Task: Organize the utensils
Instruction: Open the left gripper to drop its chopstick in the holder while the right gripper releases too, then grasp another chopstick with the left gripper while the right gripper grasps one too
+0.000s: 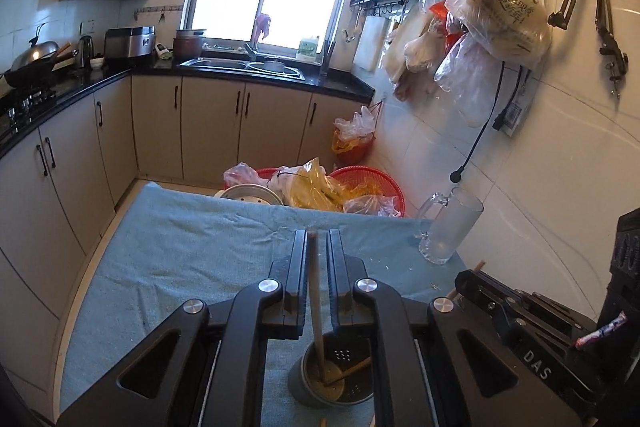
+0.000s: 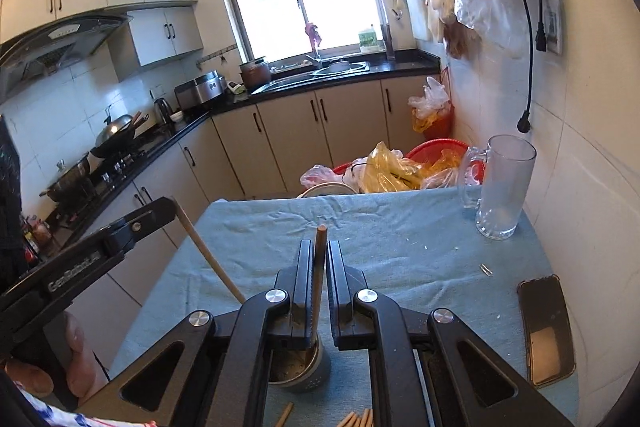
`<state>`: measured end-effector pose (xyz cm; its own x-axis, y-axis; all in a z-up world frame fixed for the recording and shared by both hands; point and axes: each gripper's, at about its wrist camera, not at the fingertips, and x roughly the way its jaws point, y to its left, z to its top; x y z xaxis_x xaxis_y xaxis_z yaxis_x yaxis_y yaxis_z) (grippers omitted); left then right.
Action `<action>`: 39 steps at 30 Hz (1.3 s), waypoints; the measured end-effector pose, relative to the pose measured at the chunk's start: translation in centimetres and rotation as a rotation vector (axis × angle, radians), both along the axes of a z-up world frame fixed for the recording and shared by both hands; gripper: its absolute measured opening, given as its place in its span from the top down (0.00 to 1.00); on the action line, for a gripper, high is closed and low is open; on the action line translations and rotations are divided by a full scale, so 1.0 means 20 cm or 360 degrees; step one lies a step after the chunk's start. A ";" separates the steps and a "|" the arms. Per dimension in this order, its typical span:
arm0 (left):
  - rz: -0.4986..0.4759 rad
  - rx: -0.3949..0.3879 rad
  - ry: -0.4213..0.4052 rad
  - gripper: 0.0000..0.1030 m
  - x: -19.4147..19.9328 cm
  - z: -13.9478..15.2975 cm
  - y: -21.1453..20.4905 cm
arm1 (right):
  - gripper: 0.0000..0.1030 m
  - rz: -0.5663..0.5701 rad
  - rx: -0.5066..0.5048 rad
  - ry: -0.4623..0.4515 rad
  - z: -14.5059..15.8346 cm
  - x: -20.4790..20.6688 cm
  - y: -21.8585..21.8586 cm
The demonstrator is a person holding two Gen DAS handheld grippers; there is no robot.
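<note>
A grey perforated utensil holder (image 1: 332, 377) stands on the blue cloth under both grippers; it also shows in the right wrist view (image 2: 304, 367). My left gripper (image 1: 318, 239) has its jaws slightly apart around a wooden chopstick (image 1: 314, 291) whose lower end rests inside the holder. Whether the pads touch it is unclear. A second chopstick (image 1: 352, 371) leans in the holder. My right gripper (image 2: 319, 247) has a darker chopstick (image 2: 319, 275) against its left pad, with a gap on the right, above the holder. Loose chopsticks (image 2: 356, 419) lie below.
A glass mug (image 2: 502, 187) stands at the table's far right corner by the tiled wall. A dark phone (image 2: 546, 327) lies at the right edge. Red baskets with plastic bags (image 1: 320, 187) sit beyond the far edge. The left gripper's body (image 2: 80, 267) is at left.
</note>
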<state>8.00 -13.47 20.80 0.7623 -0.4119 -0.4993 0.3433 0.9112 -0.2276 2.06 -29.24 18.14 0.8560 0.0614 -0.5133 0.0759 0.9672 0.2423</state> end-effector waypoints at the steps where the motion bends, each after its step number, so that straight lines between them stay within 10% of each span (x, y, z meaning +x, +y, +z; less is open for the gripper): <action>1: 0.0002 0.0003 -0.0007 0.85 -0.01 0.01 0.00 | 0.90 0.0002 -0.0003 0.0005 0.00 0.01 0.00; 5: 0.0048 -0.0022 -0.0055 0.61 -0.06 0.05 0.05 | 0.71 0.0004 -0.0029 0.0004 0.01 0.03 0.00; 21: 0.0117 -0.0065 -0.0096 0.50 -0.46 0.14 0.37 | 0.47 -0.0071 -0.0025 -0.0121 0.16 -0.35 -0.06; 30: 0.0008 0.0053 0.0186 0.49 -0.62 -0.31 0.34 | 0.45 -0.0049 0.0106 0.0317 -0.38 -0.52 -0.19; 34: -0.0132 0.0169 0.0380 0.57 -0.57 -0.57 0.19 | 0.69 0.0057 0.0147 0.0502 -0.63 -0.55 -0.16; 39: -0.0283 0.0289 0.0583 0.69 -0.53 -0.82 0.03 | 0.74 0.0130 0.0074 0.0608 -0.80 -0.56 -0.10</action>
